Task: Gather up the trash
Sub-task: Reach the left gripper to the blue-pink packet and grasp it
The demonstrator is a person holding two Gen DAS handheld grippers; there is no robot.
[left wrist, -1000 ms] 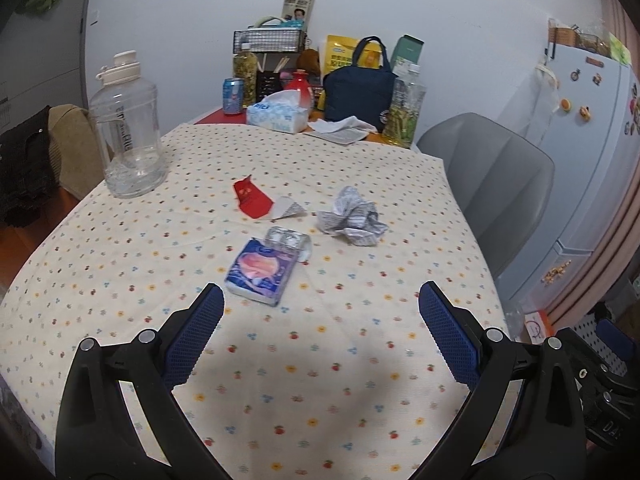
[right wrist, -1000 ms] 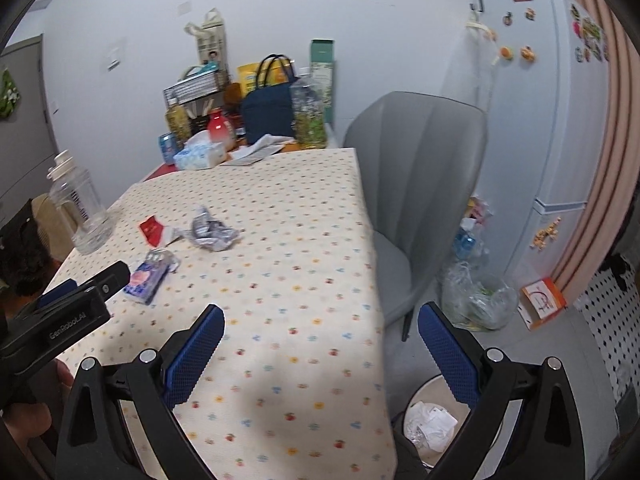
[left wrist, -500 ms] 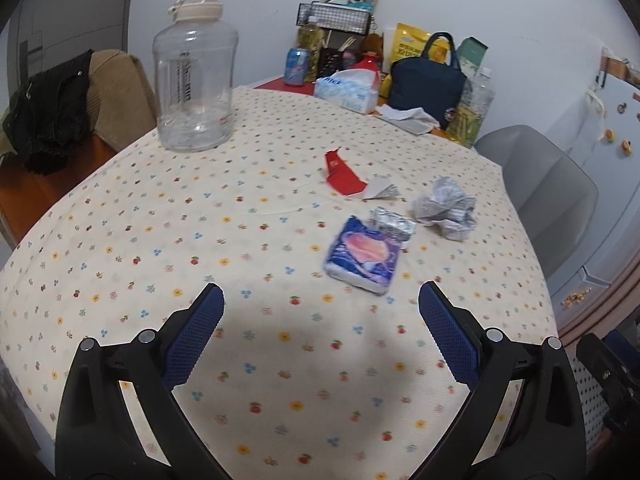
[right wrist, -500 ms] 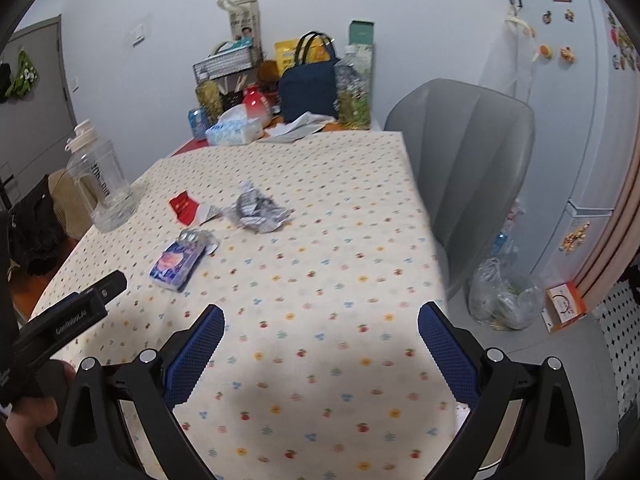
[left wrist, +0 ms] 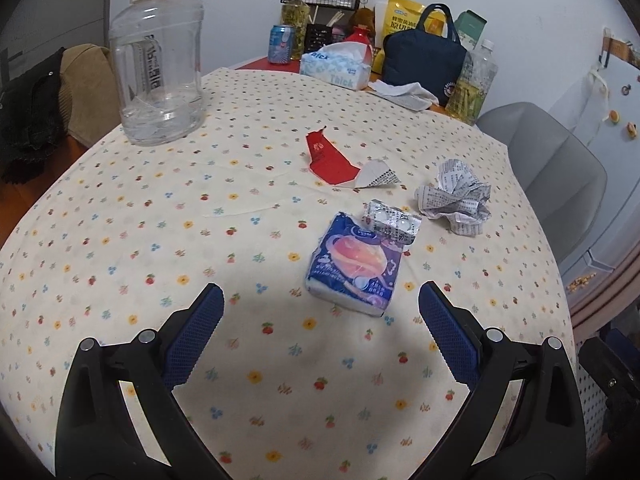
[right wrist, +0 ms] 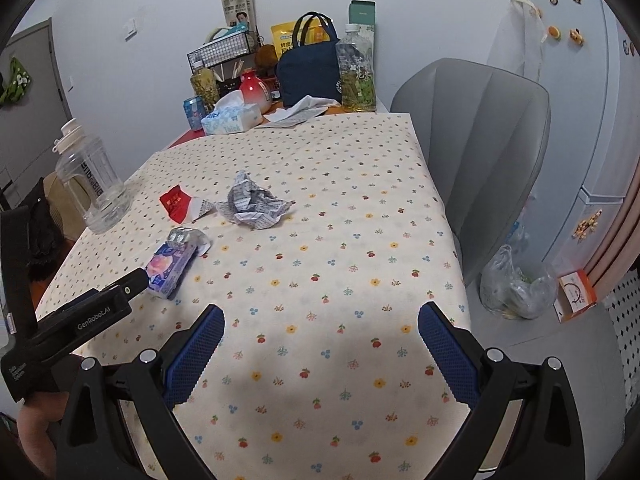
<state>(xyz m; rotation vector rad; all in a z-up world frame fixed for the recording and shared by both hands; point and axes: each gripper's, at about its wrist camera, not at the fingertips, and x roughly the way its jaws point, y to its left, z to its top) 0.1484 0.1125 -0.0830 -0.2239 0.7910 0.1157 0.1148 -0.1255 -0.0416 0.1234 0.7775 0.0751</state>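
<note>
tissue pack (left wrist: 354, 266) ahead of spread fingers (left wrist: 448, 336)

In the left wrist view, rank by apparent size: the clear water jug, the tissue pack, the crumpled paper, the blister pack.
1. Clear water jug, though farthest.
2. Tissue pack, though nearest the camera, which flatters it.
3. Crumpled paper, close to the tissue pack in size.
4. Blister pack, clearly smallest.

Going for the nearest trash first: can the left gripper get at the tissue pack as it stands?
Probably yes. The left gripper is open, the tissue pack lies just ahead of it, and only bare tablecloth lies between.
</note>
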